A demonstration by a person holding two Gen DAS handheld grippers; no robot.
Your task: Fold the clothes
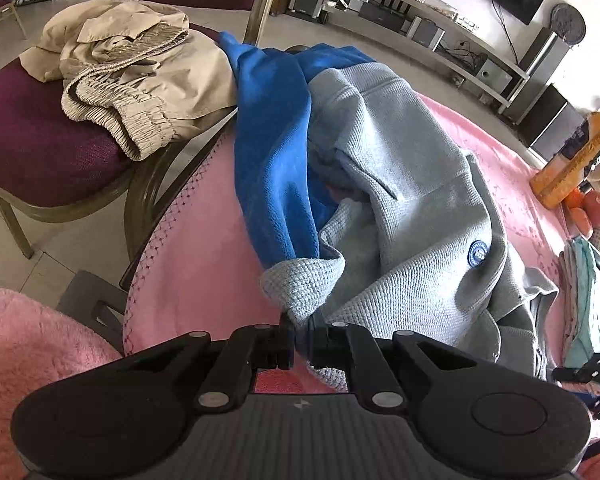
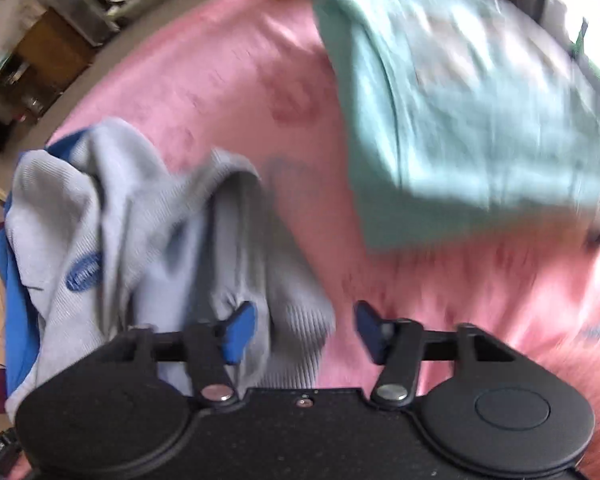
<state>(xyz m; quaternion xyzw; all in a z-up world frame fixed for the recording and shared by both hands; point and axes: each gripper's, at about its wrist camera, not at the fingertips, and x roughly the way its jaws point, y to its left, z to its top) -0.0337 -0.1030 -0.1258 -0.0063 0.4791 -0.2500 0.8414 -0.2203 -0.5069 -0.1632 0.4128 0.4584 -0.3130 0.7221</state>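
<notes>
A grey waffle-knit top with blue panels [image 1: 400, 200] lies crumpled on the pink tablecloth [image 1: 192, 248]; it carries a round blue badge [image 1: 478, 254]. My left gripper [image 1: 302, 346] is shut on the grey hem at its near corner. In the blurred right wrist view the same grey top [image 2: 112, 216] lies to the left, and part of it reaches between the blue pads of my right gripper [image 2: 305, 332], whose jaws stand wide apart. A folded mint-green garment [image 2: 460, 120] lies at the upper right of the pink cloth [image 2: 236, 80].
A beige garment with elastic waist [image 1: 132, 80] is heaped on a maroon chair seat [image 1: 40, 140] left of the table. Orange packaging and fruit [image 1: 580, 184] sit at the far right table edge, beside a stack of folded clothes [image 1: 584, 300]. Shelving and a TV line the back wall.
</notes>
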